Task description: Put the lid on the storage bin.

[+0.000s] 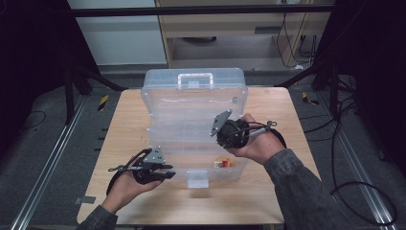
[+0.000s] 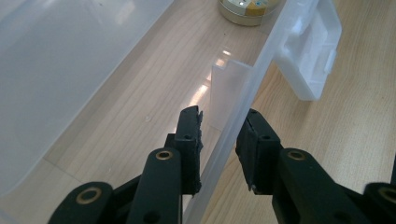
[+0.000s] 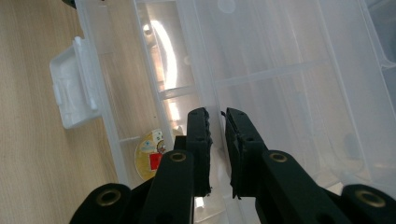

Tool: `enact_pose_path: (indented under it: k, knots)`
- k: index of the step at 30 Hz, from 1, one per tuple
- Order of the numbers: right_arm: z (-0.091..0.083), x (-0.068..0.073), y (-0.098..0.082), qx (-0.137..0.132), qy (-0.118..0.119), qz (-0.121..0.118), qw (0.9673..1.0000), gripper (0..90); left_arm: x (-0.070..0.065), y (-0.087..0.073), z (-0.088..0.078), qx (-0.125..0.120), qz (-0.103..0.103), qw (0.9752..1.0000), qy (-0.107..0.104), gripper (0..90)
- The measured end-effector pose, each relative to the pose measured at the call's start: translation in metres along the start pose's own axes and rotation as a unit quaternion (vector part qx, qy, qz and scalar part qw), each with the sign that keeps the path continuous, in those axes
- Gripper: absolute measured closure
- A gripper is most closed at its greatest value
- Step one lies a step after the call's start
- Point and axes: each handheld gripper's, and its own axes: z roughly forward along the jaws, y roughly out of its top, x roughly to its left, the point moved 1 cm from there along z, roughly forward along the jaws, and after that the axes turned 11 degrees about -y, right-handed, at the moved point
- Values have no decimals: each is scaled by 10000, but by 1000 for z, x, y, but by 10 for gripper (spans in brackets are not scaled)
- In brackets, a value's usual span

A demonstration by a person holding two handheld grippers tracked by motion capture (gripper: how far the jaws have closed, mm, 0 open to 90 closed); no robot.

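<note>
Two forearms in grey sleeves enter from the bottom of the high view, each hand holding a black gripper over a pale wooden surface (image 1: 139,120). Lying open on that surface is a clear plastic box (image 1: 191,139), its lid (image 1: 196,81) tilted up at the far side with a handle along its top edge. At the near left corner of the box sits the left gripper (image 1: 165,171), pointing right along the front wall. Over the right part of the box, the right gripper (image 1: 221,125) hangs with its grey plate raised. A small round yellow tin (image 1: 223,163) lies inside the box, in the near right compartment, and a white latch (image 1: 197,178) hangs from the middle of the front wall.

Seen from the left gripper view, black jaws straddle the clear front wall (image 2: 233,121) of the box, one inside and one outside. A narrow gap stands between them; whether the pads press the wall cannot be told. Farther along are the latch (image 2: 310,51) and the tin (image 2: 247,9).

Looking along the right gripper, black jaws rise close together with only a thin slit between them, holding nothing visible. Beyond them lie clear compartments of the box (image 3: 280,70), the tin (image 3: 149,161) just left of the jaws, and the latch (image 3: 74,88) on the outer wall.
</note>
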Motion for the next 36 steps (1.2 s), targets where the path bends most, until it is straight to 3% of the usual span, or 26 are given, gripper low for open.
enact_pose_path:
  k: [10, 11, 15, 26, 27, 28, 31, 32, 36]
  knots:
    - [0, 1, 0, 1, 24, -5, 10000, 804, 0, 0, 0, -4, -1, 10000, -1, 699]
    - [0, 1, 0, -9, 27, -7, 10000, 804, 1, 0, 0, 15, 83, 10000, 6, 698]
    - [0, 2, -1, 7, 35, -12, 10000, 804, 1, 0, 0, 19, 97, 10000, 6, 698]
    - [1, 4, -2, -16, 78, -7, 10000, 804, 1, 0, 0, 20, 80, 10000, 16, 698]
    - [1, 4, -2, -9, 74, -6, 10000, 804, 0, 0, 0, -1, -1, 10000, 5, 698]
    - [1, 4, -2, -11, 80, -7, 10000, 804, 2, 0, 0, 21, 100, 9999, 12, 698]
    - [1, 5, -2, -10, 93, -28, 10000, 804, 2, 0, 0, 21, 103, 9999, 9, 698]
    - [1, 5, -2, -10, 87, -44, 10000, 805, 0, 0, 0, -4, 2, 10000, 5, 698]
    - [1, 5, -2, 1, 94, -38, 9999, 805, 0, 0, 0, -3, 6, 10000, 8, 697]
